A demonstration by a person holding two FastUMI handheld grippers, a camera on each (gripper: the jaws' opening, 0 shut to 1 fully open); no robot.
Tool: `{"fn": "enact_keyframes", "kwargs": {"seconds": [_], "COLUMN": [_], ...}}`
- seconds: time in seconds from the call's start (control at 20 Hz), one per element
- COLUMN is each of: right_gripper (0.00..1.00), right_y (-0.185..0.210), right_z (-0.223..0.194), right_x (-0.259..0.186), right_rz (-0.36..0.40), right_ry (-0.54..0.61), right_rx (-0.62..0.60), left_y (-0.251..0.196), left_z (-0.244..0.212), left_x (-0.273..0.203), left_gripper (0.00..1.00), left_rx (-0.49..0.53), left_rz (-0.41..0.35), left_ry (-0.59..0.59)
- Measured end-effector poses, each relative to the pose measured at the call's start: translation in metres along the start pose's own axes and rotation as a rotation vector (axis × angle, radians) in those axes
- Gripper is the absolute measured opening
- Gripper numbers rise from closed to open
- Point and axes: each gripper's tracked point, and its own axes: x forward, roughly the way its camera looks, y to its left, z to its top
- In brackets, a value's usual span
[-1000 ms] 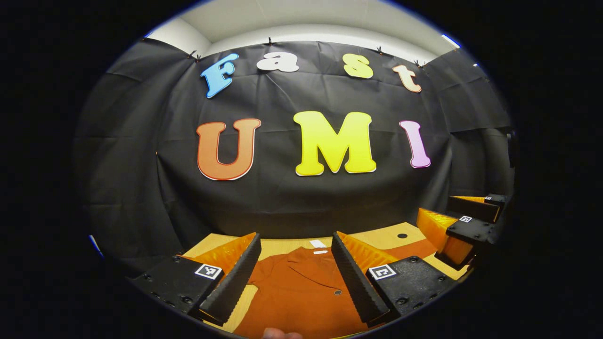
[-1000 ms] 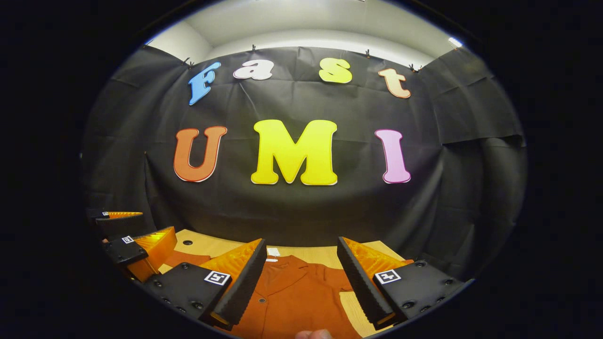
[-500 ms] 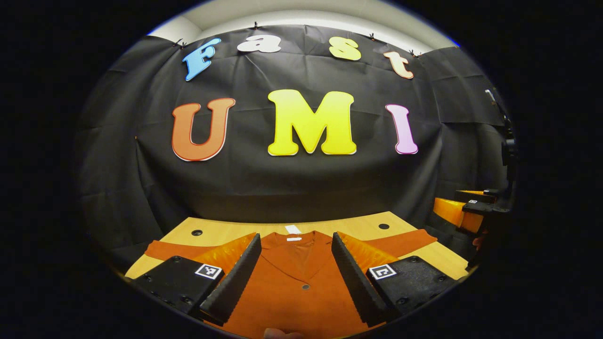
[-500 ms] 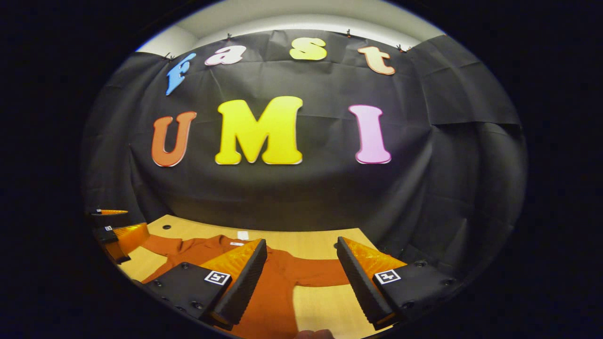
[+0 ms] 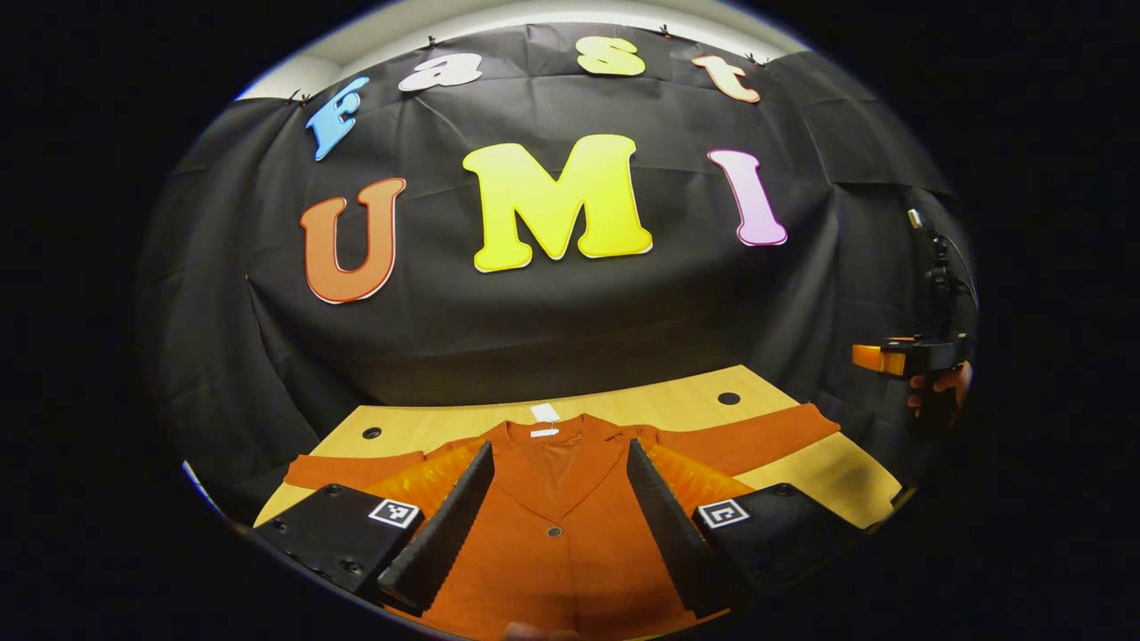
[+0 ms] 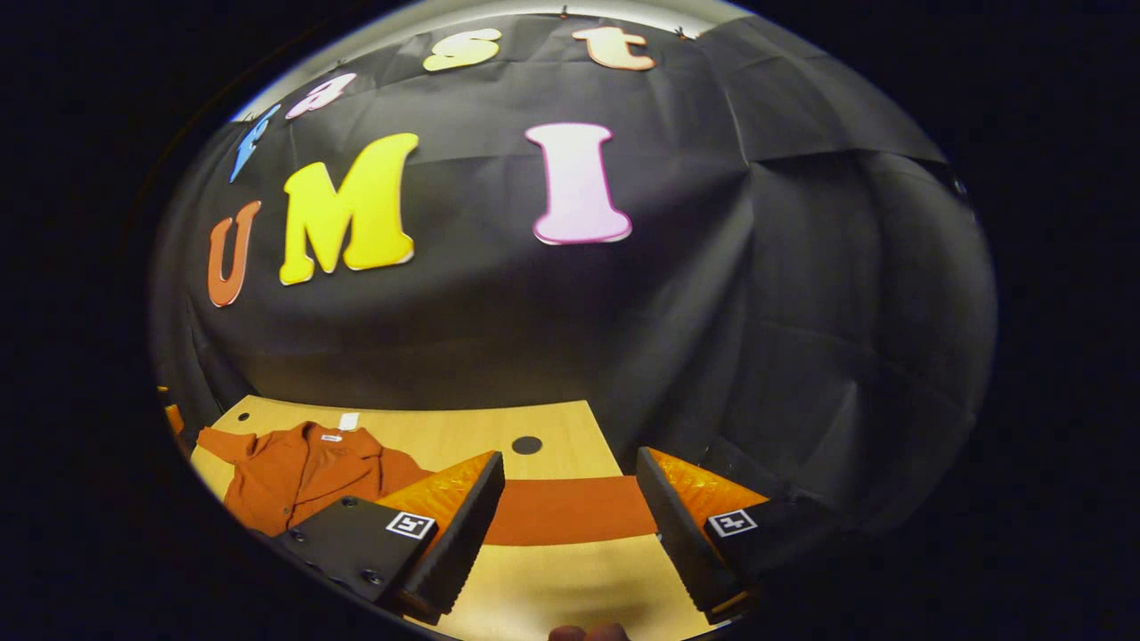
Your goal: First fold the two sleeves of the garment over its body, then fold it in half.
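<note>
- Left gripper view: the garment (image 5: 570,543), a rust-orange buttoned shirt, lay flat and face up on the bench (image 5: 855,485), collar toward the booth wall.
- Both sleeves were spread out to the sides: the left sleeve (image 5: 352,467) ran toward one bench corner and the right sleeve (image 5: 757,436) toward the other, neither lying over the body.
- The left hand-held gripper (image 5: 557,512) hung above the chest of the shirt with its fingers wide apart and nothing between them; it was released.
- Far off at the edge of this view, the other hand-held gripper was seen side-on with a hand (image 5: 935,387) around it.
- Right gripper view: the right hand-held gripper (image 6: 570,525) was also released, fingers spread, and pointed at the outer stretch of the right sleeve (image 6: 570,509), which lay straight across the bench (image 6: 552,588) between the fingers but farther off.
- The collar and body (image 6: 298,476) sat well to the side in this view, near a round hole in the bench (image 6: 526,444).
- Judgement: with sleeves out flat, the step in hand looked like the sleeve fold, the right side being lined up.
- The next move would call for lowering to the cuff end, pinching only the sleeve layer and not the bench, then carrying it inward across the chest without dragging the body askew.
</note>
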Motion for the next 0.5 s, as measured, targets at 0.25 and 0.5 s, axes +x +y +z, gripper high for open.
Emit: {"fn": "enact_keyframes", "kwargs": {"seconds": [0.25,0.5], "right_gripper": [0.97,0.96], "right_y": [-0.032,-0.065], "right_z": [-0.069,-0.136], "right_x": [0.076,0.148], "right_rz": [0.091,0.036], "right_ry": [0.195,0.327], "right_rx": [0.195,0.292], "left_y": [-0.013,-0.014], "left_z": [-0.007,-0.008], "left_x": [-0.007,-0.008], "left_gripper": [0.99,0.99], "left_rx": [0.048,0.086], "left_rz": [0.015,0.04], "left_ry": [0.064,0.101]}}
